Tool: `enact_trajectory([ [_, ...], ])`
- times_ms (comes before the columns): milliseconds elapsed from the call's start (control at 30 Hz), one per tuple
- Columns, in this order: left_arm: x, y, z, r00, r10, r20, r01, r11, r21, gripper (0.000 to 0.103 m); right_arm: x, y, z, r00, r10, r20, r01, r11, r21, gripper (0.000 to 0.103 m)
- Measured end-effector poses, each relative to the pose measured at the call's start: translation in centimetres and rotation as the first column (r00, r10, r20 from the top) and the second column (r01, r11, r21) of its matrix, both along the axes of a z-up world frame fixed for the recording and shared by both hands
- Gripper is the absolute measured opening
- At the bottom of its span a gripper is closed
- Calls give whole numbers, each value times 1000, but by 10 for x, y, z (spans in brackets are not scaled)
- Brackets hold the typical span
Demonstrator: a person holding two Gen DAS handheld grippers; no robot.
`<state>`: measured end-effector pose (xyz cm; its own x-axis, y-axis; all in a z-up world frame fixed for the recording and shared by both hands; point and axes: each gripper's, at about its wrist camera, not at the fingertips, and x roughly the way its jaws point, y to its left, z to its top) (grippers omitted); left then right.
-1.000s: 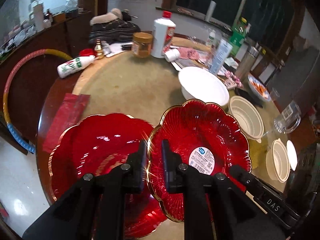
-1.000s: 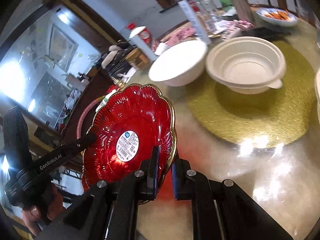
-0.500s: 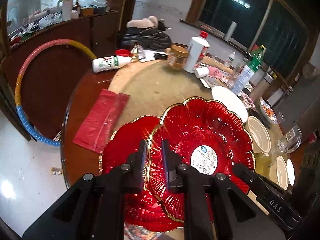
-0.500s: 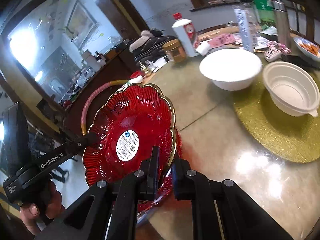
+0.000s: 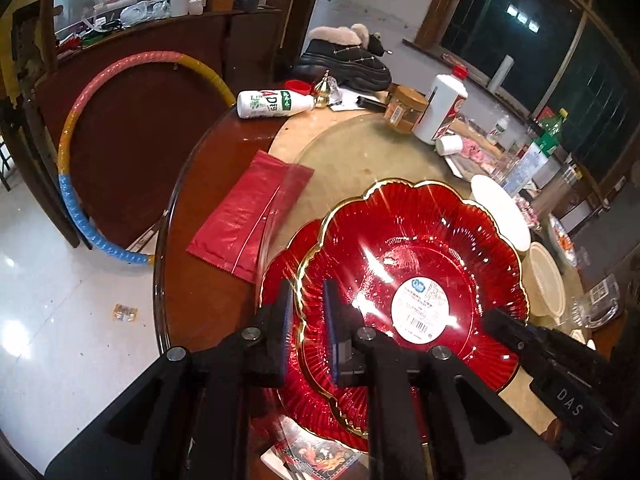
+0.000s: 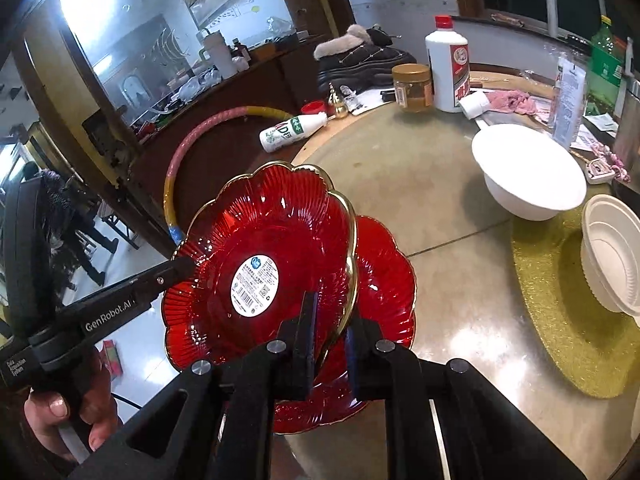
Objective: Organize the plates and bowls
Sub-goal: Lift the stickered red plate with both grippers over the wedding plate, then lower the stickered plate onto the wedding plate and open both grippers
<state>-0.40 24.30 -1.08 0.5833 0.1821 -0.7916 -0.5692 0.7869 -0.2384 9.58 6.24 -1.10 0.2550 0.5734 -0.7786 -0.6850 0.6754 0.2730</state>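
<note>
1. The upper red plate (image 5: 416, 248), scalloped with a gold rim and a white barcode label (image 5: 426, 308) at its middle, is held tilted in the air over the near edge of the round worktop (image 6: 440, 216).
2. We hold it from both sides: our left tongs (image 5: 306, 320) are closed on its near-left rim, one pad on each face of the edge, and our right tongs (image 6: 330, 328) are clamped the same way on the opposite rim.
3. Just under it lies a second red plate (image 6: 388, 280) of the same shape, flat on the worktop, partly covered by the held one.
4. In the right wrist view, a hand (image 6: 60, 412) grips the handle of the left tool at the lower left.
5. Further along the worktop stand a white bowl (image 6: 528, 172) and, beside it, a cream bowl (image 6: 612, 256) on a gold mat (image 6: 560, 328).
6. A red plastic bag (image 5: 248, 216) lies flat to the left of the plates.
7. At the far side are a toppled white bottle (image 5: 272, 104), a brown-lidded jar (image 5: 404, 110) and a tall white bottle with a red cap (image 5: 442, 104).
</note>
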Motion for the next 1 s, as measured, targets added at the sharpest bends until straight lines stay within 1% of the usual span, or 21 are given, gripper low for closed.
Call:
enact_trajectory([
  [67, 2, -3, -4, 1000, 5, -9, -5, 1000, -5, 12, 3, -1, -4, 1000, -1, -19, 1, 1000, -6, 12],
  [300, 6, -8, -15, 999, -1, -32, 1, 1000, -9, 12, 8, -6, -9, 1000, -20, -23, 19, 1000, -21, 12],
  [767, 1, -7, -19, 999, -3, -45, 3, 1000, -13, 12, 10, 2, -20, 1000, -5, -31, 3, 998, -55, 13],
  [1000, -1, -8, -18, 999, 1, -48, 0, 1000, 4, 12, 10, 4, -25, 999, 4, -43, -7, 998, -69, 17],
])
